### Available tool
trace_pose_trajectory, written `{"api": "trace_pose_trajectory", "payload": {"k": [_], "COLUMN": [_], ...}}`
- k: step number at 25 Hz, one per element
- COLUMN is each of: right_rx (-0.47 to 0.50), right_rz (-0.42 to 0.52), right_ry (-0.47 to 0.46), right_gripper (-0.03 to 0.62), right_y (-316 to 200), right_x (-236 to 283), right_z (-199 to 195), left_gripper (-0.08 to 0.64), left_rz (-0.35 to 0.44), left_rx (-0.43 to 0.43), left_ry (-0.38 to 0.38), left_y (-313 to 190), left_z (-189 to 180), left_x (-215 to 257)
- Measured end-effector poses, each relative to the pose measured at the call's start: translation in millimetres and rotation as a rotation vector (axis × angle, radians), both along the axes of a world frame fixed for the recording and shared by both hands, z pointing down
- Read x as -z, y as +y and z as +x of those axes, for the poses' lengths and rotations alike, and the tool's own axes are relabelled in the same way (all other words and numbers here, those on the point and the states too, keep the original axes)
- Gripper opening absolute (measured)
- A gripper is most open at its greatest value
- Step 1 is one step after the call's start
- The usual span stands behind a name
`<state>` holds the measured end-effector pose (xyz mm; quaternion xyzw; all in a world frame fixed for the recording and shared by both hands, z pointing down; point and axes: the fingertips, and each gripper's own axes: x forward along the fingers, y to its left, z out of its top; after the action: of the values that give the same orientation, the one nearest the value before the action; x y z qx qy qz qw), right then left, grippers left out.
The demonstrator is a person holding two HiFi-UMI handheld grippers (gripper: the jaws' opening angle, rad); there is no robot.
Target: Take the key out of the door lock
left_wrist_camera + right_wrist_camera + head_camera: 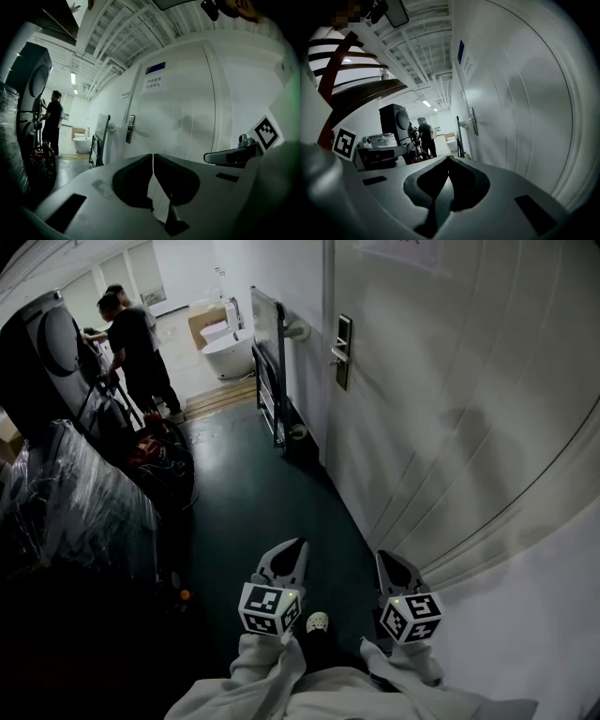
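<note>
The white door [450, 399] fills the right side of the head view. Its dark lock plate with a lever handle [342, 351] is far ahead; it also shows small in the left gripper view as the lock plate [130, 129] and in the right gripper view as the lock plate [474, 121]. I cannot make out a key at this distance. My left gripper [293, 547] and right gripper [383, 558] are held low and side by side, well short of the lock. Both are shut with nothing between the jaws, as the left gripper [152, 156] and right gripper [448, 159] show in their own views.
A folded metal trolley [269, 367] leans on the wall just past the lock. Plastic-wrapped goods [80, 507] and a dark machine [42, 357] line the left side. Two people [131, 334] stand at the far end near a white tub [228, 354]. Dark green floor [253, 493] runs between.
</note>
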<state>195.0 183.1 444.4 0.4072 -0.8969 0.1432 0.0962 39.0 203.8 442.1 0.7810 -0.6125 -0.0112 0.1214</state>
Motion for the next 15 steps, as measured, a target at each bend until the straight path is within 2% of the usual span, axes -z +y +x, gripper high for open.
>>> {"api": "trace_pose_trajectory", "payload": {"k": [8, 15], "right_rx": [-0.021, -0.047], "right_rz": [-0.006, -0.007], "right_ry": [0.004, -0.004], "right_gripper": [0.052, 0.052], "right_y": [-58, -93], "right_x": [-6, -10], "right_z": [-17, -31], "left_gripper": [0.02, 0.02], "left_rz": [-0.004, -0.007], "left_rx": [-0.01, -0.037], "left_ry": [-0.006, -0.015], "left_y": [-58, -87], "left_z": [-21, -34], "left_x": [-2, -8]}}
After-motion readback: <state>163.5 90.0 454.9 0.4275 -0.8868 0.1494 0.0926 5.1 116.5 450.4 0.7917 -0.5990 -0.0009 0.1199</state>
